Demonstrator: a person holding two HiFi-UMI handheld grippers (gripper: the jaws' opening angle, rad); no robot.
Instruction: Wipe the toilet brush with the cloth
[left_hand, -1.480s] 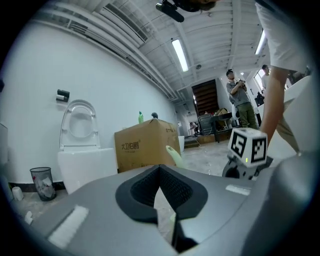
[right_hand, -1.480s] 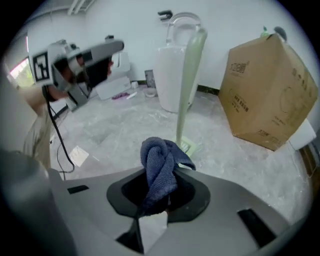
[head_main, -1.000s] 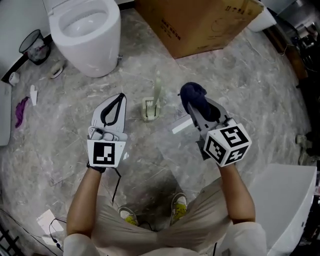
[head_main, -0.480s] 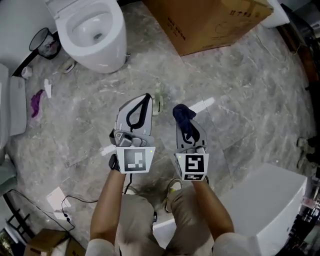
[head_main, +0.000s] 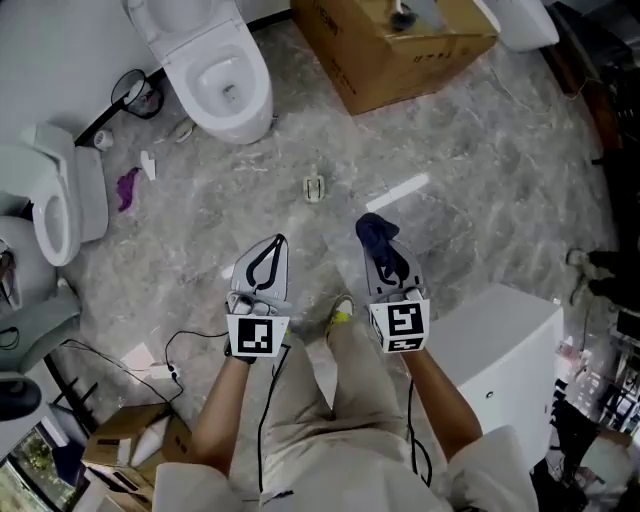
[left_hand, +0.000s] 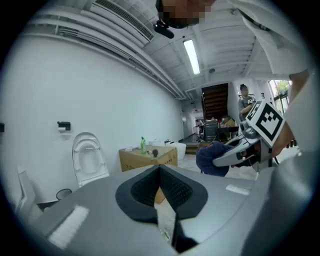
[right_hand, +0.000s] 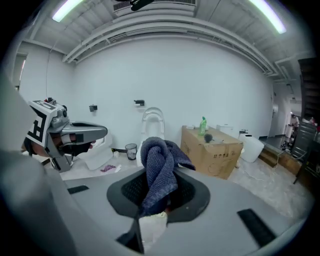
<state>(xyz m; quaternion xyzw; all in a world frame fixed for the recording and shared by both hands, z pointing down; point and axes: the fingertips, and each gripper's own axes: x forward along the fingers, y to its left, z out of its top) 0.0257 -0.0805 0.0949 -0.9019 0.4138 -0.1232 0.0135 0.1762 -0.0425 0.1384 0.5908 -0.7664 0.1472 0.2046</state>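
Well, L to R: grey left claw clenched shut, nothing in it. Pale green toilet brush stands on grey marble floor ahead, btwn both claws, long axis upright, handle up. Right claw grips bunched dark blue knitted cloth, poking fwd past tips.

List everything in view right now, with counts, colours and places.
toilets: 2, white, far left of the floor
cardboard box: 1, brown, far ahead
bottle: 1, green, on the box
bin: 1, black, beside the toilet
toilet brush: 1, pale, on the floor ahead
cabinet: 1, white, right
cloth: 1, dark blue, in right gripper
left gripper: shut, empty
right gripper: shut on cloth
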